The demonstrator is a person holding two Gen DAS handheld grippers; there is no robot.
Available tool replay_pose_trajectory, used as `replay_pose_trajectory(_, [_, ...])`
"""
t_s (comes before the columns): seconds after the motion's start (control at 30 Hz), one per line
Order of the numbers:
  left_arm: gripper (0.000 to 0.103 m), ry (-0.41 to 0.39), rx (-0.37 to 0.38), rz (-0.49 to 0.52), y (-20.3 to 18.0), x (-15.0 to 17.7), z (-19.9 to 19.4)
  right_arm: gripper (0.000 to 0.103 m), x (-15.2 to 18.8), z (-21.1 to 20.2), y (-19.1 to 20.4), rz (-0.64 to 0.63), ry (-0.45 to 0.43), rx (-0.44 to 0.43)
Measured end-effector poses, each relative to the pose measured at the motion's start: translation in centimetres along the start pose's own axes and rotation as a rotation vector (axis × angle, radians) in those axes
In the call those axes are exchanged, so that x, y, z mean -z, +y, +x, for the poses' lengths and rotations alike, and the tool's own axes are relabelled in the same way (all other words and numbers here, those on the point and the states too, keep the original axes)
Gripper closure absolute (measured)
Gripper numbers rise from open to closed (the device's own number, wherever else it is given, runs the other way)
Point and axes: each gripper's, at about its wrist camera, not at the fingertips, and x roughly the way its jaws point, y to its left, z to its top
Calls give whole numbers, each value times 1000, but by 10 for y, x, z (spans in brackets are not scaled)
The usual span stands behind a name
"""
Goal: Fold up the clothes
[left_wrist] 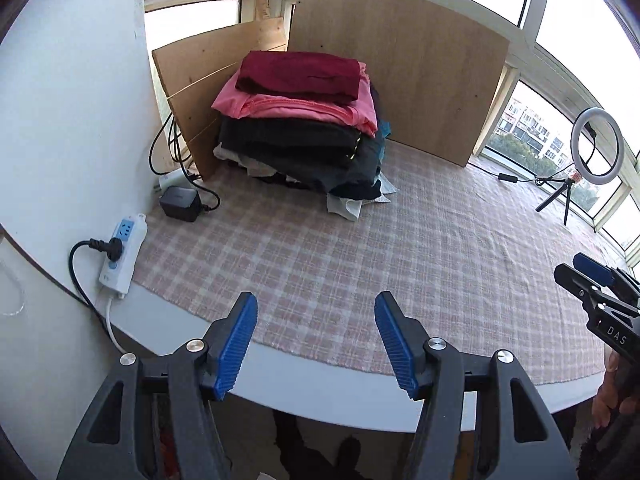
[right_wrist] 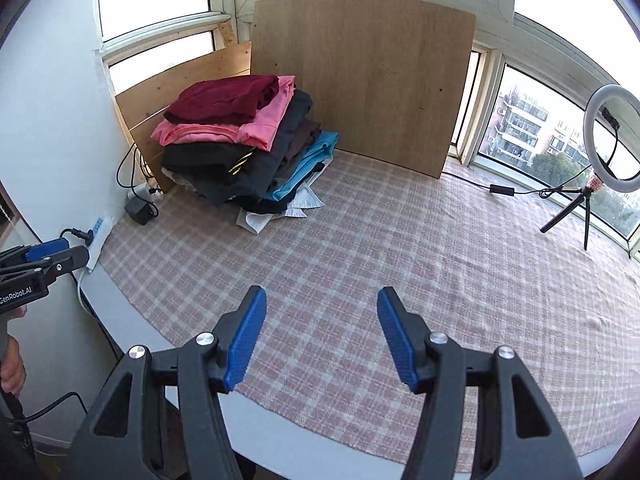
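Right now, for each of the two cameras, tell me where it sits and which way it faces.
Left wrist view: sits on the left gripper, looking forward and down across the plaid cloth toward the stack of folded clothes; its own open, empty fingers show, plus the right gripper at the right edge.
Right wrist view: sits on the right gripper, facing the same way; its open, empty fingers show, plus the left gripper at the left edge.
Shared: the stack, cloth, wooden board and ring light.
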Motion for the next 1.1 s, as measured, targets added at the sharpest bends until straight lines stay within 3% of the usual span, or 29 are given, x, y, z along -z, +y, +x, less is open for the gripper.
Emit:
replay_pose_trajectory(0.17, [44,-33,-18,35,-31,31,-34,46,28,-39,-10,-20,-45,-11])
replay_pose_trajectory(0.37, [44,-114,-8,84,-56,35,-71,44,42,-70,-22,2,-99,8])
replay_pose_trajectory(0.5, [32,-161,-4,90,-63,34,-88,40,47,-80,-27,12,-116,23])
replay_pose_trajectory(0.87, [32,-157,9,108,-79,43,-90,40,63,-88,-41,64,-106,65])
replay_pose_trajectory(1.1, [29,-203,-12,117,-83,48,-97,40,69,-90,-51,85,-99,79])
